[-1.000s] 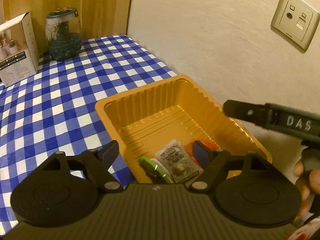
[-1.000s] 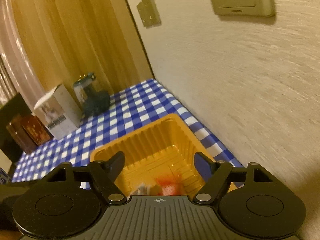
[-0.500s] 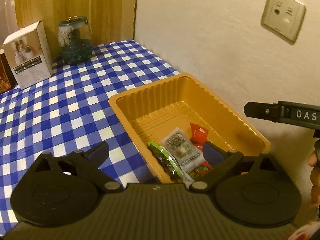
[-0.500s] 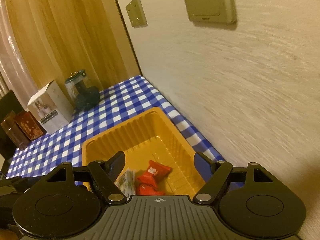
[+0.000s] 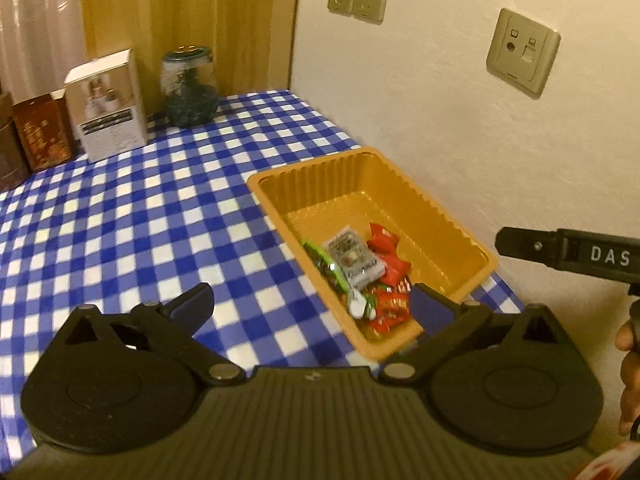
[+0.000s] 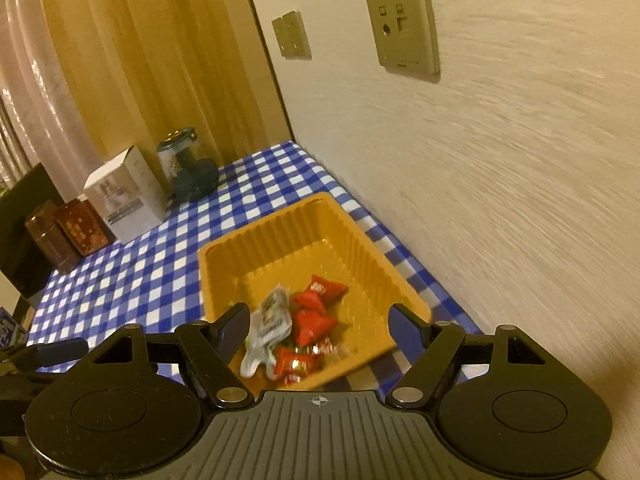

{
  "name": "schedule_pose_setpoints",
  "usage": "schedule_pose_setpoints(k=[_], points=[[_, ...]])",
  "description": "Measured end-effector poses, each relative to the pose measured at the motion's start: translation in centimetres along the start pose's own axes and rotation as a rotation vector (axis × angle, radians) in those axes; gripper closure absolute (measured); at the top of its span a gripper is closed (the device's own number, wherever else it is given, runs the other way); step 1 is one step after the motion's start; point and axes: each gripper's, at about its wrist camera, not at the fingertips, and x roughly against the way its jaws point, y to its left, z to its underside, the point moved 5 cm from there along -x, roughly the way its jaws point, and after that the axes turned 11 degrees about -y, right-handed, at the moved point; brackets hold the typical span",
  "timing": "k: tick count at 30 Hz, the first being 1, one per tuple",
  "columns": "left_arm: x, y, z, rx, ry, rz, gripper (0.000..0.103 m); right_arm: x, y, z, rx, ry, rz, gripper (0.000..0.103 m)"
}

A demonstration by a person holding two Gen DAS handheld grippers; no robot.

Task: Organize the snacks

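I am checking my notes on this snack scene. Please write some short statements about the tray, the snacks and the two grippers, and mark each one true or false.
1. The orange tray holds several snack packets. True.
2. The tray stands on a plain white cloth. False: the tablecloth is blue and white checked.
3. The left gripper holds a packet. False: its jaws are opening and nothing is between them.
4. The right gripper is open and empty. True.
5. A glass jar stands beside a white box. True.
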Motion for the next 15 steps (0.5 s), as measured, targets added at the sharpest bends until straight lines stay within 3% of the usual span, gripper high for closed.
schedule_pose_setpoints(k=[15], points=[[8.2, 0.9, 2.8, 0.046, -0.028, -0.047, 0.0, 8.5, 2.4, 3.4, 0.038, -0.015, -0.006, 0.024]])
